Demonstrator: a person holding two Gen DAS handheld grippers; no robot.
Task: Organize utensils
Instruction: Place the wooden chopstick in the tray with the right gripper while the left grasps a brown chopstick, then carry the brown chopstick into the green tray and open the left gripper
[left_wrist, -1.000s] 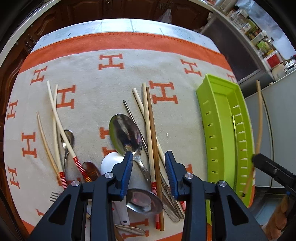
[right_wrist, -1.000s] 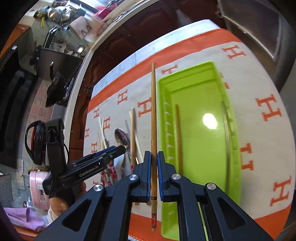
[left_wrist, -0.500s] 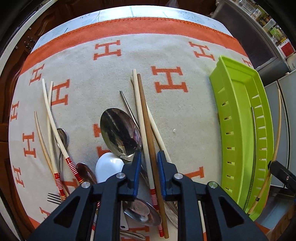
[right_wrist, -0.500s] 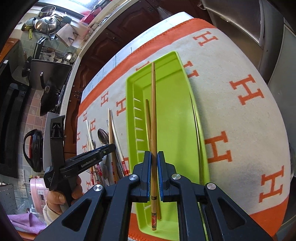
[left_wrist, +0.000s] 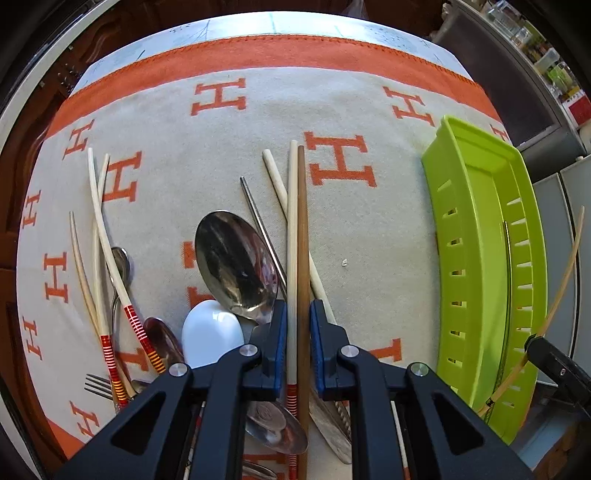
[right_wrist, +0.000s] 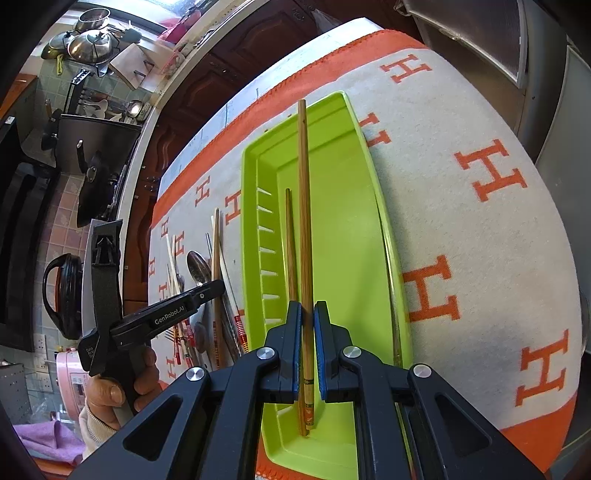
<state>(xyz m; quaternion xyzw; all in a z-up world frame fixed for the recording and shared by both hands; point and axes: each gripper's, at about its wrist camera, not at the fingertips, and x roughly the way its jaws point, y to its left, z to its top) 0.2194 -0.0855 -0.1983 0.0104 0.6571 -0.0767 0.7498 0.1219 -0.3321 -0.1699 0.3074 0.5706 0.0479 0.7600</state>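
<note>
Left gripper (left_wrist: 297, 332) jaws have just been closing, apparently onto two chopsticks (left_wrist: 297, 258) beside the green tray (right_wrist: 343, 229); right gripper (right_wrist: 307, 332) lowers its bamboo chopstick (right_wrist: 304, 221) inside.

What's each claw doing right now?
Left claw has just been closing on two chopsticks. Right claw holds bamboo chopstick over green tray.

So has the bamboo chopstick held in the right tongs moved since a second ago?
Yes. The bamboo chopstick, gripped in the right tongs, has shifted from beside the lime-green plastic tray's left wall to over its inside.
</note>
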